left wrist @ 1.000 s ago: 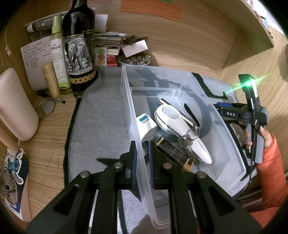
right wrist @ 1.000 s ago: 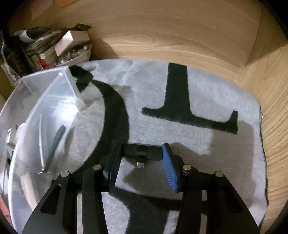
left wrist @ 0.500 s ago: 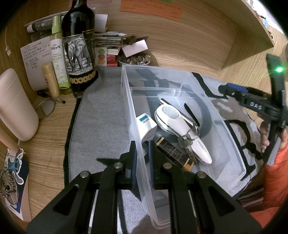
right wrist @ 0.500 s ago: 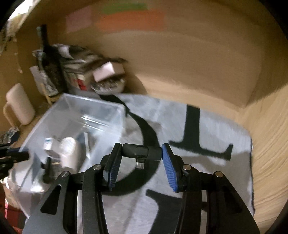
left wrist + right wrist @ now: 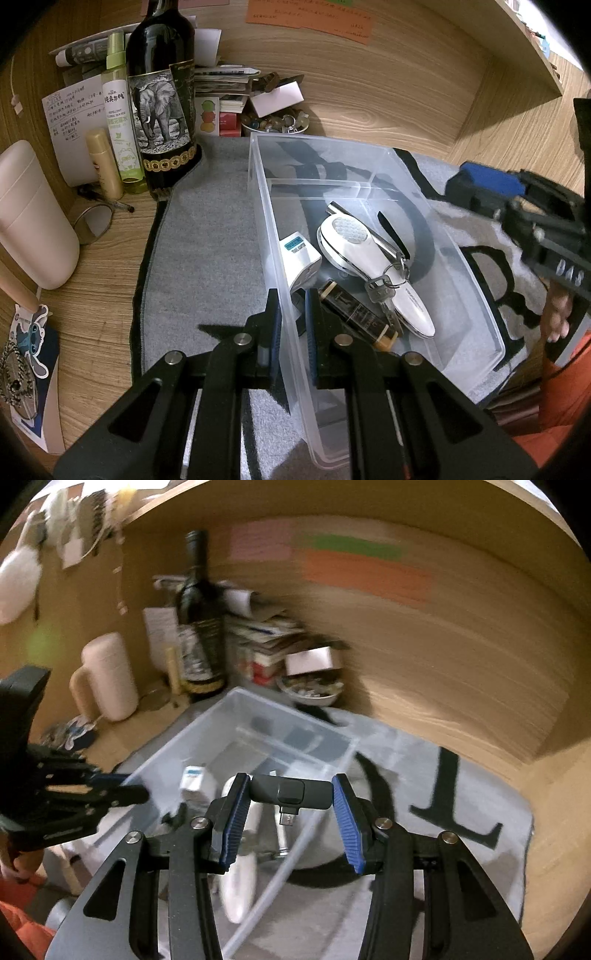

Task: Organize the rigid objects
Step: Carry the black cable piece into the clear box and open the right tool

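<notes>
Wine bottle [image 5: 162, 92] beside spray bottle [image 5: 118, 110] — grey mat [image 5: 207, 240] beneath

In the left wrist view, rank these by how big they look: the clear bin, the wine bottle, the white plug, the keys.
1. clear bin
2. wine bottle
3. white plug
4. keys

Plug and keys look close in size, so their order is unsure.

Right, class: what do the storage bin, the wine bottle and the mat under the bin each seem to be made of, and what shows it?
Storage bin: clear, glossy plastic, probably; the mat's pattern shows through its walls.
Wine bottle: dark glass, apparently, with sharp shine on the shoulder and a paper-like elephant label.
Mat: grey fabric, felt-like and matt, with a stitched edge.
</notes>
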